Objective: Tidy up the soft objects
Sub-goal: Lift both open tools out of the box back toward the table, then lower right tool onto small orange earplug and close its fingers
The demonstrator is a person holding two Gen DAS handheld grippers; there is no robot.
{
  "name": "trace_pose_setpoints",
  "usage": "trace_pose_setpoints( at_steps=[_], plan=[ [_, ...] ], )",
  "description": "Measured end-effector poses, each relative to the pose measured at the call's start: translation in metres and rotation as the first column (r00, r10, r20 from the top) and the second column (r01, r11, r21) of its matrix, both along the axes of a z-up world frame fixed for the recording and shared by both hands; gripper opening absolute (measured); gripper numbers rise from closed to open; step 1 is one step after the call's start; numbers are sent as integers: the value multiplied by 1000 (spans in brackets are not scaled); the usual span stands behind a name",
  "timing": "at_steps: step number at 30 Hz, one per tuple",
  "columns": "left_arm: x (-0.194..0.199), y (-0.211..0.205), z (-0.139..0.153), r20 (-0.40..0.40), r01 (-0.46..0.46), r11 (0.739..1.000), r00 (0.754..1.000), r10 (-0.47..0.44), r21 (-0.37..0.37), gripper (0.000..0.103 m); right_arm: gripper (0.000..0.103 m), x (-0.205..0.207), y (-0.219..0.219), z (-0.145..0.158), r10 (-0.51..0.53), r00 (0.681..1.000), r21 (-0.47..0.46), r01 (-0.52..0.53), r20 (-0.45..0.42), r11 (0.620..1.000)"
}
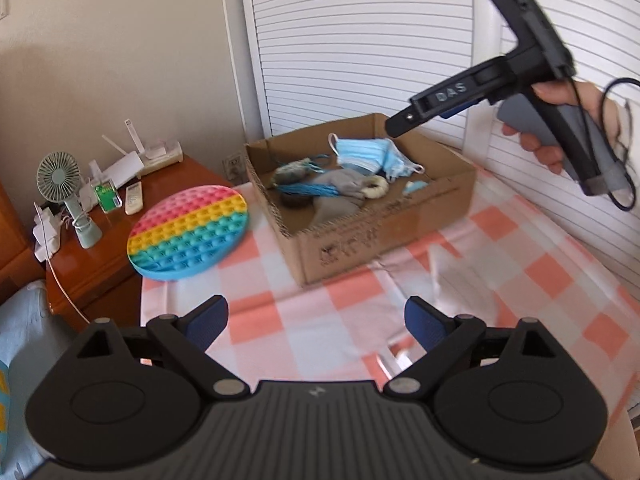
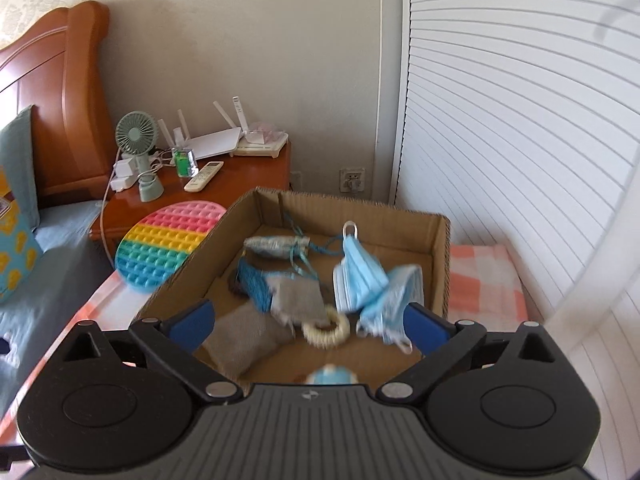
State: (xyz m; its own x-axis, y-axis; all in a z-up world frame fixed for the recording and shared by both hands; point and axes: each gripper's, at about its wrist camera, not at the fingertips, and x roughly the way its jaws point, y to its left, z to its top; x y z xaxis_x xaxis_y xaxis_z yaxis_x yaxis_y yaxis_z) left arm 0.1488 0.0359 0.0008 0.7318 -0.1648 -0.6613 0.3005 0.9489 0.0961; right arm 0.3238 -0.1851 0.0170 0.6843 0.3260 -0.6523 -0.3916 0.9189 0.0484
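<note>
Nearest the left wrist camera, the left tongs (image 1: 316,322) stand wide apart and empty, their blue-padded fingers (image 1: 208,320) hanging over the pink-and-white checked cloth (image 1: 352,300) that covers the desk. Beyond them the round rainbow silicone bubble-pop mat (image 1: 188,234) lies at the desk's left edge, partly overhanging toward the brown wooden nightstand (image 1: 100,248), just beside the shallow brown cardboard box (image 1: 360,236) and still outside it. I judge it light, floppy and rubbery: it will sag if taken by one edge, so a bite on the flat rim nearest the tongs, with the pads across the thickness, looks the surest hold, and the grippy silicone should not slip. In this view the right tongs (image 1: 394,124) hover above the far right corner of the box, seen edge-on. From the right wrist camera, the right tongs (image 2: 306,322) are plainly spread wide and carry nothing, poised over the open box. Inside lie the pale blue pleated face masks (image 2: 372,280), a grey cloth pouch (image 2: 244,344), a cream ribbed hair tie (image 2: 325,330), a bundle of blue cord (image 2: 256,284) and a grey drawstring bag (image 2: 276,245), all limp and nearly weightless, prone to snag by their loops and strings. The masks look blurred, so their exact lie is uncertain. The rainbow mat (image 2: 168,246) shows left of the box wall, touching or nearly touching it; I cannot tell which.
</note>
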Motion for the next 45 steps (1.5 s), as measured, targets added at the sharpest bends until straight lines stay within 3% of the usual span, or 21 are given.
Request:
trace_pose_setpoints(
  at_steps=[10, 15, 20, 25, 30, 36, 45],
  plan=[
    [-48, -30, -8, -9, 13, 998, 1000, -14, -63, 95, 103, -80, -38, -28, -15, 1000, -3, 15, 7, 1000],
    [-68, -57, -14, -37, 105, 990, 993, -109, -93, 95, 103, -109, -51, -44, -38, 999, -18, 39, 18, 999],
    [-71, -96, -25, -77, 220, 973, 971, -226, -71, 95, 103, -130, -60, -50, -14, 1000, -33, 15, 15, 999],
    [-63, -129, -35, -91, 255, 965, 961, -259, -58, 94, 100, -134, -63, -52, 18, 1000, -64, -18, 2, 998],
    [-59, -146, -43, -95, 267, 962, 958, -271, -55, 94, 82, -119, -55, -60, 76, 997, -77, -76, -9, 994],
    [-58, -148, -49, -104, 264, 964, 959, -265, -21, 94, 61, -101, -32, -83, 223, 974, -91, -225, -34, 970],
    [-56, -143, -57, -132, 309, 951, 942, -308, -19, 94, 51, -86, -5, -109, 314, 944, -71, -322, -99, 944]
  ],
)
